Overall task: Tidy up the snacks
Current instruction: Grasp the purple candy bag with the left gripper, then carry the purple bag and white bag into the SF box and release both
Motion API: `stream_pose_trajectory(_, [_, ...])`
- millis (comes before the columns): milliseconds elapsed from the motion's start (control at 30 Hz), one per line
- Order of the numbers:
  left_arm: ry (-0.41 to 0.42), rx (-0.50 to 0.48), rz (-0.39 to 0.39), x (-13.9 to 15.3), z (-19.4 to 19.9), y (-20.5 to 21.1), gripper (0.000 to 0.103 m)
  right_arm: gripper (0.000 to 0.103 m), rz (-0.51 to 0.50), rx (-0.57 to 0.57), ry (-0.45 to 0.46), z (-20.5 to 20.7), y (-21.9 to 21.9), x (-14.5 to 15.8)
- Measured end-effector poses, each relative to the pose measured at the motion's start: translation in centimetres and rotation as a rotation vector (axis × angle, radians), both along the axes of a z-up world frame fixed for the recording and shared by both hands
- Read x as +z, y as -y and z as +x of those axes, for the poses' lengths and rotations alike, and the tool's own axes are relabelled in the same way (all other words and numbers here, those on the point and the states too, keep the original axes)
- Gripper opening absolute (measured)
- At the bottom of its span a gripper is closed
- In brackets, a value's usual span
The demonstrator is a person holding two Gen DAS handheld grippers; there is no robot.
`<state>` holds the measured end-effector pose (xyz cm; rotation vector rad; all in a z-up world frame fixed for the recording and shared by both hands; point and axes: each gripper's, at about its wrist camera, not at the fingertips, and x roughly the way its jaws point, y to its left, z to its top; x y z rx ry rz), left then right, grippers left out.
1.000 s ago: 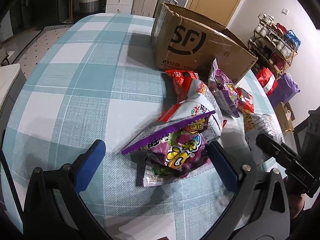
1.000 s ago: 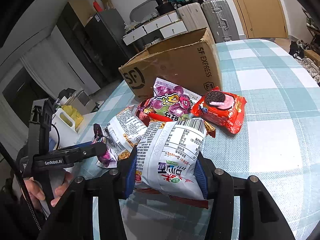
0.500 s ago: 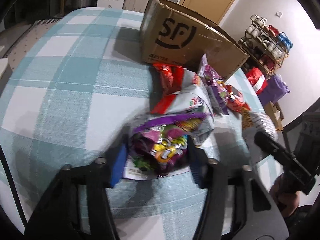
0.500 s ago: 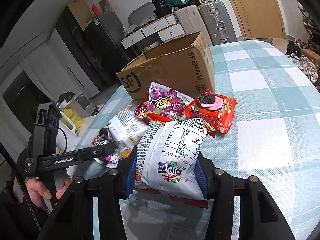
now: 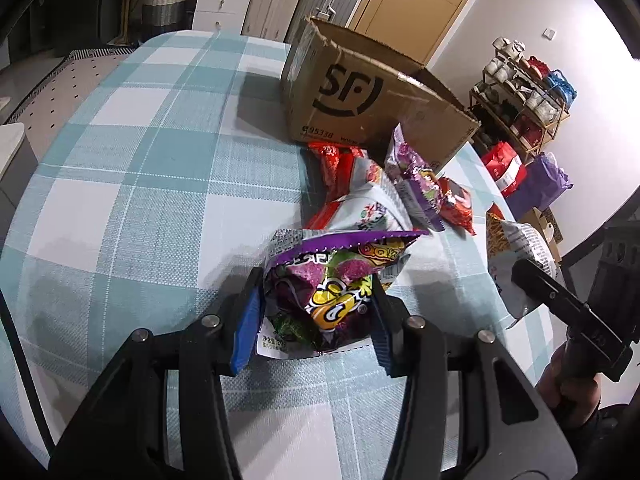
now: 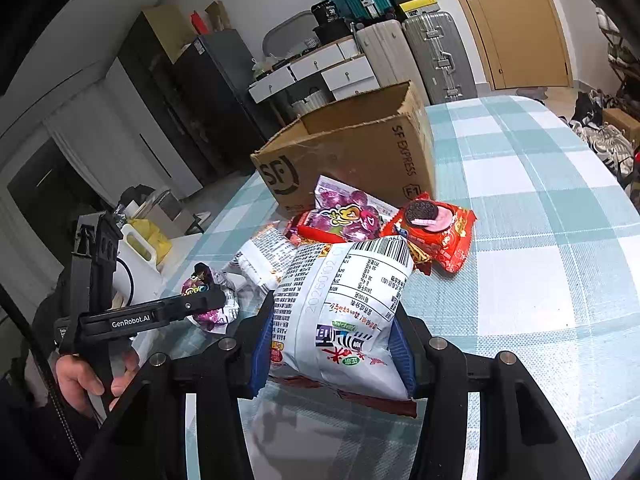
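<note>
- Left gripper (image 5: 316,312): jaws closed onto the purple candy bag (image 5: 332,292), pressing in both of its sides; the bag sits low over the bench (image 5: 132,168), near the front of the snack pile.
- Right gripper (image 6: 332,344): jaws clamped on the white snack bag (image 6: 344,312), printed back panel facing up, its lower edge just above the checked cloth.
- Destination, as judged: the open cardboard box (image 6: 352,160) at the far end of the pile; a red cookie pack (image 6: 436,232) and another purple bag (image 6: 348,212) lie between it and the held bags.
- Doing the step well: lift each bag clear of its neighbours before travelling, so no loose pack is dragged; keep the squeeze light, since both bags are air-filled and crumple; carry one over the box rim at a time so the grippers do not cross.
- Change from one second ago: the left jaws stood wide open around the purple candy bag; they have since closed on it. The right grip is unchanged.
</note>
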<state>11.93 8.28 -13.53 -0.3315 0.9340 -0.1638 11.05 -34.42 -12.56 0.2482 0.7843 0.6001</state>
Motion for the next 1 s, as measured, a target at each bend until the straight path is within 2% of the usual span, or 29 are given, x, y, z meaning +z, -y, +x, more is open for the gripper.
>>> stream_pose_trajectory(500, [0.102,-0.017,0.012,4.5,-2.2,0.5,0.045,0.05,-0.002,0.011,0.066,-1.6,-0.5,2.8])
stream_pose_trajectory(1000, [0.172,-0.071,0.017,9.4,0.5,1.5,0.045,0.05,-0.002,0.039,0.154,-1.3,-1.3,7.0])
